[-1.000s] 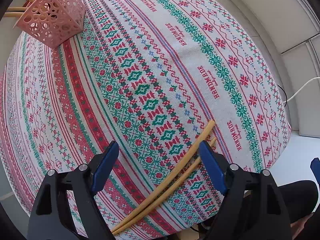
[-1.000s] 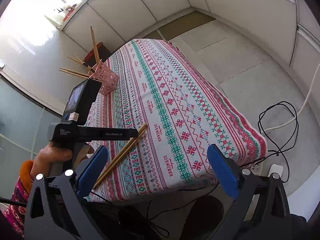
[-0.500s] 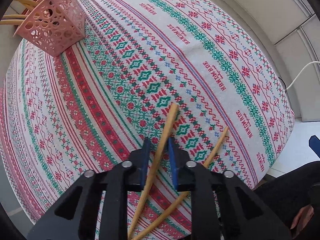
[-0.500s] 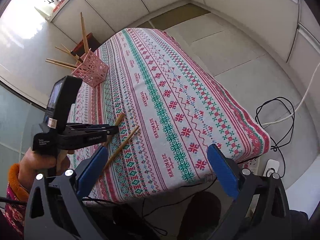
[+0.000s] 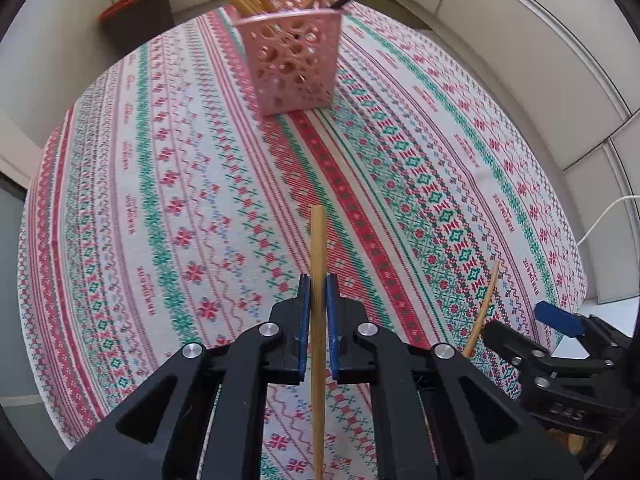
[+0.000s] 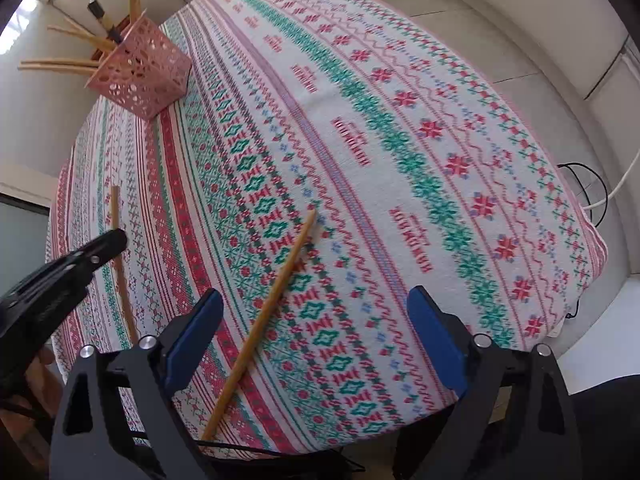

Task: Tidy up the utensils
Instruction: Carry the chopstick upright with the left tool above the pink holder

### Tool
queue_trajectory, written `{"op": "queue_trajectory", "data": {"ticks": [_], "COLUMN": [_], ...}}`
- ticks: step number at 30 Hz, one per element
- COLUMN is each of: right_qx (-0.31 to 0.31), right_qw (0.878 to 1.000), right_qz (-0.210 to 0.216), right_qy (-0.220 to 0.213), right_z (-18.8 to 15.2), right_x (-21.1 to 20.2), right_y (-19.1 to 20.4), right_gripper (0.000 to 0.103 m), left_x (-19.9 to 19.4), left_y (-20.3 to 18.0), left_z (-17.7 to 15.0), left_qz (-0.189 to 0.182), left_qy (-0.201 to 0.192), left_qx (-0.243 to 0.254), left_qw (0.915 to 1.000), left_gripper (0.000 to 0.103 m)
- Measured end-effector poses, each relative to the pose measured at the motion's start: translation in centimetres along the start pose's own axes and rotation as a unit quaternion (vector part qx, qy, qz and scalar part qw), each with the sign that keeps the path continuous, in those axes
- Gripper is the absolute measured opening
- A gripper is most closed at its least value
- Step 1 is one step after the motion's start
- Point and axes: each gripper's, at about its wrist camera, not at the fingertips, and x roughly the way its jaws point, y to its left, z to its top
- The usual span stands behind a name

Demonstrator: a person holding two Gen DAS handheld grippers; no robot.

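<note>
My left gripper is shut on a wooden chopstick and holds it above the patterned tablecloth, pointing toward the pink perforated holder, which holds several chopsticks. The left gripper and its chopstick also show in the right wrist view. A second chopstick lies on the cloth between the fingers of my open right gripper. That chopstick and the right gripper show at the lower right of the left wrist view. The holder stands at the far left.
The table is covered by a red, green and white patterned cloth. A dark stool stands behind the table. Cables lie on the floor to the right. Pale cabinet walls surround the table.
My left gripper has lifted its chopstick off the cloth and swung toward the pink holder. My right gripper has moved down and forward over the second chopstick, staying open.
</note>
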Motion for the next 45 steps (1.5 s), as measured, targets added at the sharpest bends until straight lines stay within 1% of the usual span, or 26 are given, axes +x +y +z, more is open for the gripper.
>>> {"op": "queue_trajectory", "data": {"ticks": [1,2,3,4,5,7,8,9,10,12,15,16,19,21,25,27,31,34,39,41,45], "right_qx": [-0.003,-0.003,-0.002,0.001,0.003,0.012,0.013,0.013,0.014,0.025,0.033,0.031,0.009,-0.013,-0.052,-0.070,-0.102,-0.120,-0.125,-0.124,-0.126], "right_qw": [1.000,1.000,1.000,0.999,0.999,0.999,0.998,0.998,0.997,0.998,0.999,0.998,0.996,0.993,0.985,0.980,0.972,0.963,0.948,0.942,0.928], "right_qz": [-0.003,-0.005,-0.016,-0.029,-0.034,-0.052,-0.058,-0.064,-0.067,-0.043,-0.006,0.007,0.034,0.043,0.068,0.075,0.083,0.085,0.105,0.115,0.139], "right_qy": [0.009,0.019,0.023,0.015,0.011,-0.001,-0.008,-0.016,-0.023,-0.035,-0.037,-0.045,-0.083,-0.113,-0.150,-0.168,-0.197,-0.224,-0.275,-0.289,-0.323], "right_z": [0.1,0.2,0.3,0.3,0.4,0.4,0.5,0.6,0.8,1.3,2.4,2.5,3.0,3.0,2.8,2.0,2.2,2.6,4.8,6.1,9.1], "right_x": [0.6,1.2,1.5,1.6,1.7,1.8,1.8,1.9,2.0,2.0,1.6,1.1,-1.6,-3.9,-7.7,-9.5,-12.5,-15.1,-20.7,-23.1,-28.4], "right_y": [0.9,1.6,2.3,3.0,3.5,4.1,4.4,4.5,4.6,4.2,3.7,3.6,3.8,4.1,4.5,4.3,5.2,5.0,5.5,5.8,6.8], "right_gripper": [0.075,0.072,0.070,0.060,0.054,0.029,0.025,0.016,0.010,0.007,0.006,0.006,0.006,0.006,0.006,0.006,0.006,0.006,0.006,0.006,0.006], "left_x": [-0.8,-1.6,-2.6,-3.2,-3.7,-5.0,-5.7,-6.2,-6.7,-7.6,-8.4,-8.8,-10.1,-10.8,-12.2,-12.8,-14.1,-15.5,-18.5,-19.9,-22.6], "left_y": [0.6,1.2,1.3,1.2,1.2,1.3,1.8,1.9,2.2,2.5,2.7,2.8,3.2,3.4,2.9,2.4,1.7,1.3,1.0,0.7,0.3], "left_z": [-0.1,-0.3,-0.3,-0.1,-0.1,-0.4,-0.5,-0.7,-0.8,-0.9,-1.1,-1.1,-1.1,-1.1,-1.0,-0.8,0.0,1.0,3.5,4.9,7.8], "left_qz": [0.003,0.002,0.001,0.003,0.003,0.000,-0.001,-0.002,-0.002,-0.004,-0.005,-0.010,-0.031,-0.048,-0.059,-0.064,-0.065,-0.065,-0.073,-0.067,-0.060], "left_qy": [-0.011,-0.021,-0.031,-0.041,-0.053,-0.072,-0.082,-0.089,-0.095,-0.104,-0.121,-0.127,-0.143,-0.152,-0.172,-0.175,-0.184,-0.195,-0.223,-0.236,-0.260], "left_qx": [-0.005,-0.012,-0.020,-0.028,-0.037,-0.054,-0.061,-0.065,-0.069,-0.074,-0.080,-0.083,-0.093,-0.097,-0.100,-0.096,-0.088,-0.086,-0.084,-0.077,-0.067], "left_qw": [0.9999,0.9997,0.9993,0.9988,0.9979,0.9960,0.9948,0.9939,0.9931,0.9918,0.9895,0.9883,0.9848,0.9824,0.9784,0.9777,0.9768,0.9748,0.9685,0.9665,0.9613], "left_gripper": [0.007,0.007,0.007,0.007,0.007,0.007,0.007,0.007,0.007,0.007,0.007,0.007,0.007,0.007,0.006,0.006,0.006,0.006,0.006,0.006,0.006]}}
